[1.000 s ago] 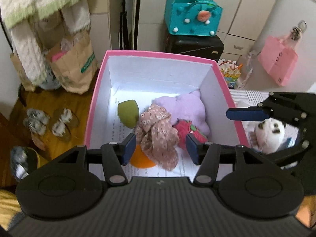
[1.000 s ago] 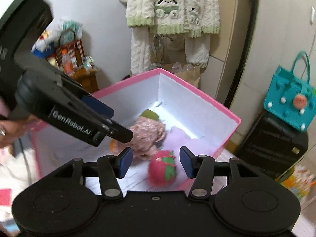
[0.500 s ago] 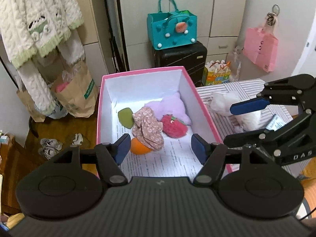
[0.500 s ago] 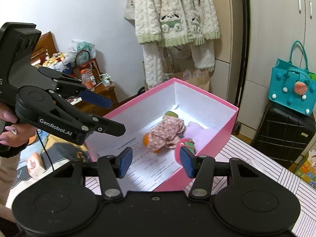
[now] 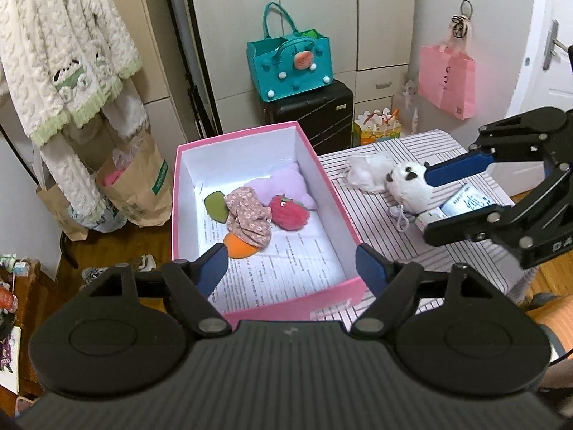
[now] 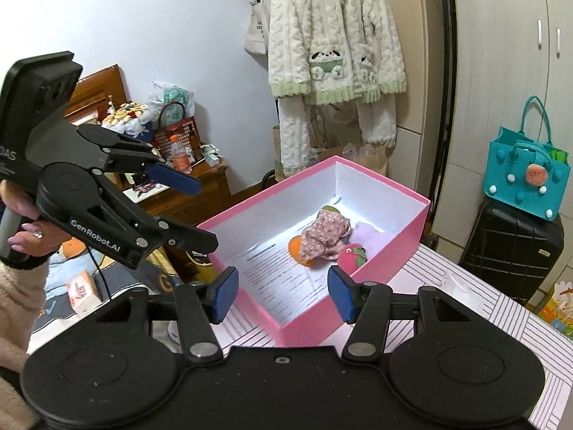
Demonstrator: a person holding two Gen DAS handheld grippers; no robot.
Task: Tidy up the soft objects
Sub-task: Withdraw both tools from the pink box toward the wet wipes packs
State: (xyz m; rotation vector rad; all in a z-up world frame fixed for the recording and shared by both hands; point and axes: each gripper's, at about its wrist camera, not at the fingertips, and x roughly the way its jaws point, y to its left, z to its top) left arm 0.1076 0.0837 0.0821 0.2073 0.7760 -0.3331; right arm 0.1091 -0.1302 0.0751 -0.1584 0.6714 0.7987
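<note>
Pink box (image 5: 338, 197) sat centre frame on striped table (image 5: 476, 182), holding floral cloth (image 5: 247, 216), red strawberry plush (image 5: 288, 213), lilac plush (image 5: 283, 182), orange piece (image 5: 238, 247) and green piece (image 5: 216, 206). White plush (image 5: 406, 186) and crumpled white cloth (image 5: 367, 175) lay right of box on table. Left gripper (image 5: 292, 267) low centre, jaws opening, nothing between. Right gripper (image 6: 281, 292) lower centre, jaws opening, empty too.

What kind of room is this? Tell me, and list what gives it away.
Most likely a bedroom or a storage corner at home: a fleecy robe hangs by tall cupboards, a suitcase stands below, and soft toys fill a pink box.
</note>
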